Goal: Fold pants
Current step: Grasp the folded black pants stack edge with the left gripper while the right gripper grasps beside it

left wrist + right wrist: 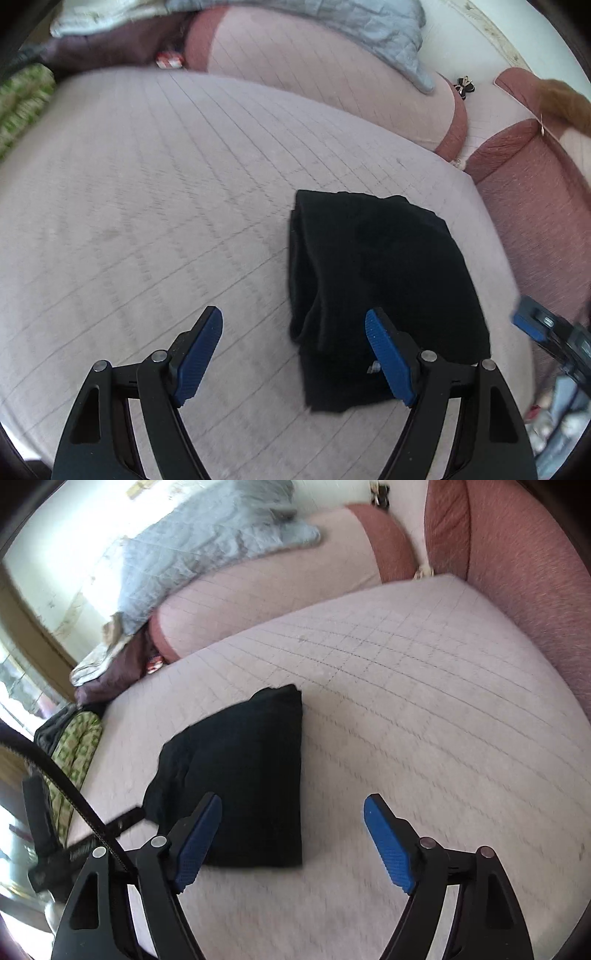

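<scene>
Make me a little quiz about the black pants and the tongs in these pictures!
1. True or false: the left tongs are clamped shut on the black pants.
2. What do the pants lie on? A) a wooden floor B) the pink quilted cushion C) a chair
3. Fill in: the right tongs are ____ and hold nothing.

Key: 1 false, they are open. 2 B. 3 open.

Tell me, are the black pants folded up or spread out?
Folded. The black pants lie as one compact, layered bundle on the sofa cushion, no legs stretched out.
</scene>
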Tool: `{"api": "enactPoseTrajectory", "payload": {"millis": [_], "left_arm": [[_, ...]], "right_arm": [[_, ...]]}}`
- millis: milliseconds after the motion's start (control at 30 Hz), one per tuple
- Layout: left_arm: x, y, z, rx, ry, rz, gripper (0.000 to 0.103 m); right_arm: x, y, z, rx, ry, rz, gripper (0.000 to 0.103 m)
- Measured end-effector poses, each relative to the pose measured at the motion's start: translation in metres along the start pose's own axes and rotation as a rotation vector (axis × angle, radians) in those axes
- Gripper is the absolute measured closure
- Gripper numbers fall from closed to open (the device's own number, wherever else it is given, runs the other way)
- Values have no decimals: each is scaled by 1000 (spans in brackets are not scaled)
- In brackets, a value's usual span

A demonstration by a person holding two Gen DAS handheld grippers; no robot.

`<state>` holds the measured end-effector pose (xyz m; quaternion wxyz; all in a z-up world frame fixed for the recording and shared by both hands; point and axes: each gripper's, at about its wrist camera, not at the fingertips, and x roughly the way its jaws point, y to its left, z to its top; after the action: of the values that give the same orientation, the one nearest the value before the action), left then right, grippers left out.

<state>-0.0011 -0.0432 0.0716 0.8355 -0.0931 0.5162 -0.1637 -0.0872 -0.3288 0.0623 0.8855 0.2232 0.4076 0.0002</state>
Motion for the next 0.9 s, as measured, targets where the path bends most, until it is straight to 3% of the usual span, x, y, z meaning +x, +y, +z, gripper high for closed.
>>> {"api": "enactPoseTrajectory", "payload": {"millis": [200,400,533,567,600,667,700,767,900], "left_arm": [[49,6,22,-71,106,-160,24],[72,-9,37,-37,124,-296,15],[77,-12,38,-53,114,-331,13],[77,-11,39,-72,110,-341,18],[77,-11,40,-87,112,-353,31],[79,-11,44,-109,126,-365,50],[79,-12,46,-114,125,-365,50],[78,-12,49,-135,119,-371,50],[75,-21,62,-129,90,-384,50]], "right_arm": [[57,-10,29,96,67,60,19],[98,-17,30,147,134,268,19],[124,-11,25,154,212,387,18],[125,-9,26,154,210,395,18],[125,-8,26,156,210,407,19],[124,-5,27,181,205,415,36],[122,-3,27,175,197,411,40],[116,1,29,159,178,409,60],[97,13,43,118,97,412,69]]}}
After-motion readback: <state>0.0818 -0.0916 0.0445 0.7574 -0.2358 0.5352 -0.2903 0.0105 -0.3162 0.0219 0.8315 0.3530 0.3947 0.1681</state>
